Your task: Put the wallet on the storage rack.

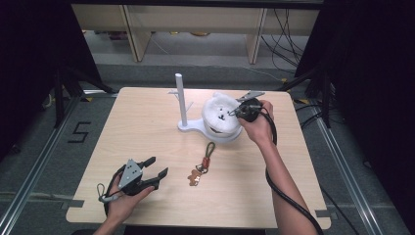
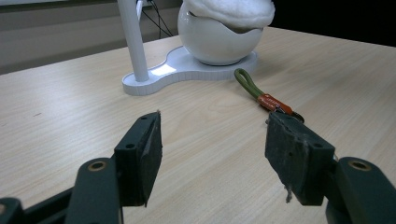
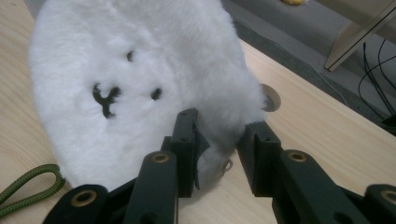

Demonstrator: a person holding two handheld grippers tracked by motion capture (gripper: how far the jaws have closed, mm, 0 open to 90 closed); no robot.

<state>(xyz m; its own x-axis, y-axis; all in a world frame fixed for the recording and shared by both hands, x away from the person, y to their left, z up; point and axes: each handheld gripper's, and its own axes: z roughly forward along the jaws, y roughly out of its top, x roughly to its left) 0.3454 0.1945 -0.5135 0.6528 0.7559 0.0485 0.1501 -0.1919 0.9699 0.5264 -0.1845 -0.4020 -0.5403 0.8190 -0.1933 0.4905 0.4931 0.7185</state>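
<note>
Softly fluffy white plush (image 3: 140,79), edge between right tongs (image 3: 219,154), round glossy bowl (image 2: 219,44)

table: light wood-grain top (image 1: 147,127), squarish with rounded corners
floor: grey (image 1: 29,147), metal rails running down both sides, a black "5" marked at the left (image 1: 80,131)
back: pale wooden shelf legs (image 1: 134,34), black cables (image 1: 286,39)
sides: dark curtains (image 1: 29,58)

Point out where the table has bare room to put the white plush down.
Bare: the far-left stretch left of the white stand, and the near-right corner beyond the keychain. Crowded: the far right, where the right gripper works at the plush, and near left, around the open left gripper.
</note>
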